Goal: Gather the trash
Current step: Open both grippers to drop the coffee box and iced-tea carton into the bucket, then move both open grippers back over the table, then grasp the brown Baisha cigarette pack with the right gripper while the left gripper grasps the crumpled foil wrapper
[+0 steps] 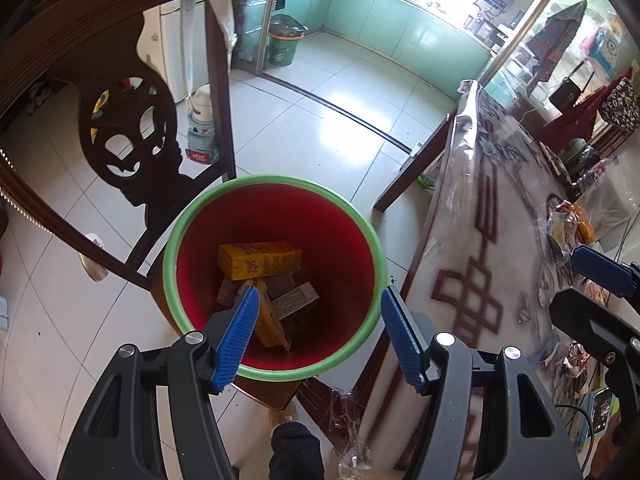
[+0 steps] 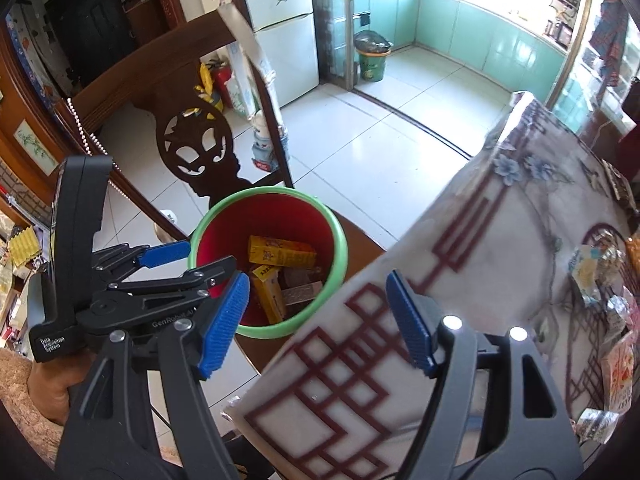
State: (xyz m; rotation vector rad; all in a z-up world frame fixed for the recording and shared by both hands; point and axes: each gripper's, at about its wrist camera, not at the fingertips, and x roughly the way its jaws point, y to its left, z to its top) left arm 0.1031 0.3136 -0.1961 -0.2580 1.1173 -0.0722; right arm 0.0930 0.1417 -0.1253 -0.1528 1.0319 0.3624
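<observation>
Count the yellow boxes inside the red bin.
2 yellow boxes: one lies flat toward the far wall of the red bin; the other leans nearer, partly behind the left gripper's finger. More may be buried beneath.

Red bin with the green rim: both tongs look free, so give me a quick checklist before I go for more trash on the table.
1. Left tongs empty, jaws apart: ok.
2. Right tongs empty, jaws apart: ok.
3. Red bin with the green rim upright, mouth unobstructed: ok.
4. Yellow cardboard boxes lie fully inside the bin: ok.
5. Crumpled wrappers remain on the patterned plastic-covered table: not ok.
6. Wrappers graspable singly: cannot tell.
</observation>
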